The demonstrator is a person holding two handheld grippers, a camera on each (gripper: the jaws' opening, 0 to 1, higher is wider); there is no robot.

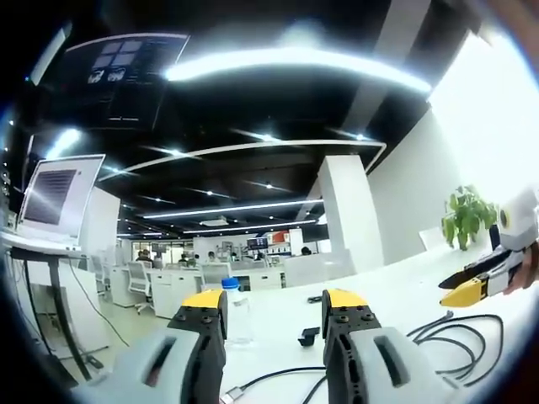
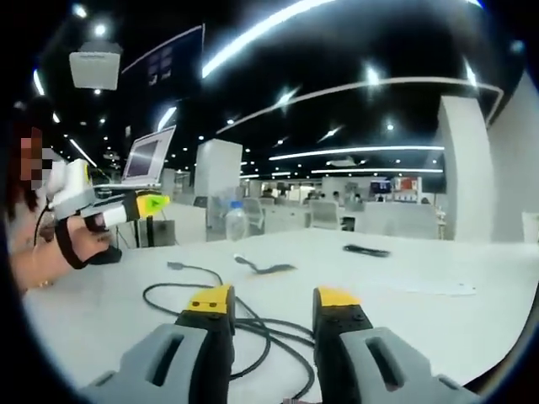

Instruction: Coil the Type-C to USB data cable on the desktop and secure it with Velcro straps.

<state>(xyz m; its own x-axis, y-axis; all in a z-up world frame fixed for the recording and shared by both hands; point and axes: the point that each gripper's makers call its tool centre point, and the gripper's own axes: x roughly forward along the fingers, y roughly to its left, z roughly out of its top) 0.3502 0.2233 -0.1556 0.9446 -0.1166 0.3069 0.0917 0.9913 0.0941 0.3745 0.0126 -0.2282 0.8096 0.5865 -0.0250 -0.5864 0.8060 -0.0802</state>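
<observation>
Nearest to us in the left gripper view, the left tongs (image 1: 274, 310) stand spread with yellow tips, holding nothing and touching nothing, raised above the white counter (image 1: 396, 295). Likewise in the right gripper view the right tongs (image 2: 274, 303) are parted and bare, hovering over the black data cable (image 2: 244, 324), which lies loose on the counter in uneven loops just beyond the tips. From those loops one strand runs away toward the left of that view and ends in a small plug (image 2: 177, 266); the cable's long run lies roughly left to right across the view. We see a dark strap (image 2: 268, 268) lying flat just past the loops, apart from them, and a second dark strip (image 2: 365, 250) farther back on the counter. A clear water bottle (image 2: 237, 220) with a blue cap stands upright behind the strap. Farther off sit an open laptop (image 2: 147, 158) on a stand, white pillars, desks, chairs and a potted plant (image 1: 466, 215) near the wall.
</observation>
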